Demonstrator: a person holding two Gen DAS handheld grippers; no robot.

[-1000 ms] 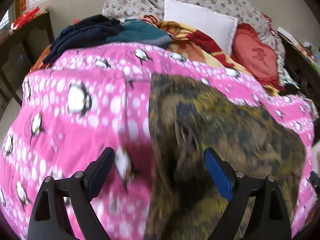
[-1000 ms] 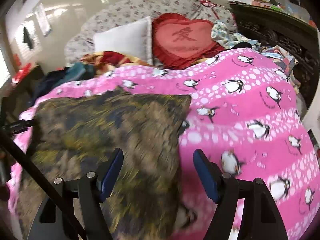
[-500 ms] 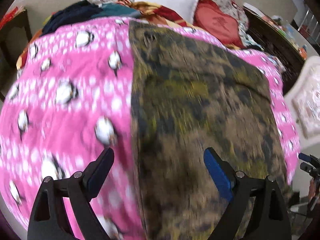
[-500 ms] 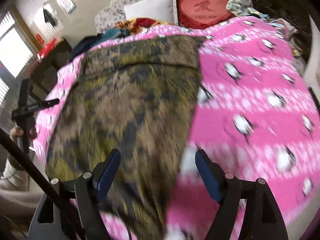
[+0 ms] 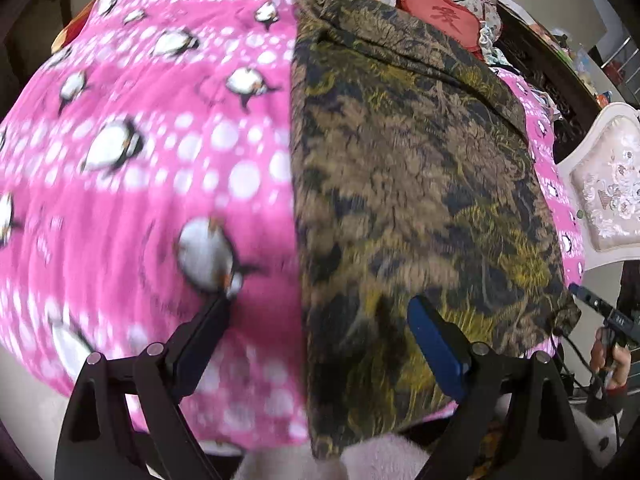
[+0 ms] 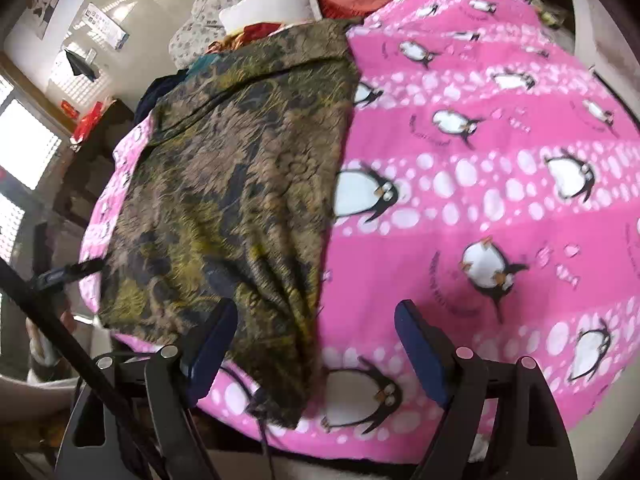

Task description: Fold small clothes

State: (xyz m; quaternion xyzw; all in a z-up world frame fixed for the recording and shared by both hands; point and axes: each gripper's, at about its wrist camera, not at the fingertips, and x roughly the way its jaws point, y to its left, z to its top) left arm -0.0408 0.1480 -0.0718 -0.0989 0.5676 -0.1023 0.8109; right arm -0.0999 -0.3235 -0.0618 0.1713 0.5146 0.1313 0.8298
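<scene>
A brown, olive and dark patterned garment [image 5: 416,184] lies flat on a pink penguin blanket [image 5: 140,160], reaching the bed's near edge. It also shows in the right wrist view [image 6: 240,200], on the blanket [image 6: 480,140]. My left gripper [image 5: 320,320] is open and empty above the garment's near left edge. My right gripper [image 6: 316,328] is open and empty above the garment's near right edge. Each gripper shows at the edge of the other's view.
Pillows, a red heart cushion [image 5: 448,12] and a heap of clothes [image 6: 192,76] lie at the bed's far end. A white padded chair [image 5: 608,184] stands to the right of the bed. A dark table [image 6: 100,128] stands to the left.
Both grippers have pulled back toward the near edge of the bed and risen, still open. The whole garment now lies in view, unmoved.
</scene>
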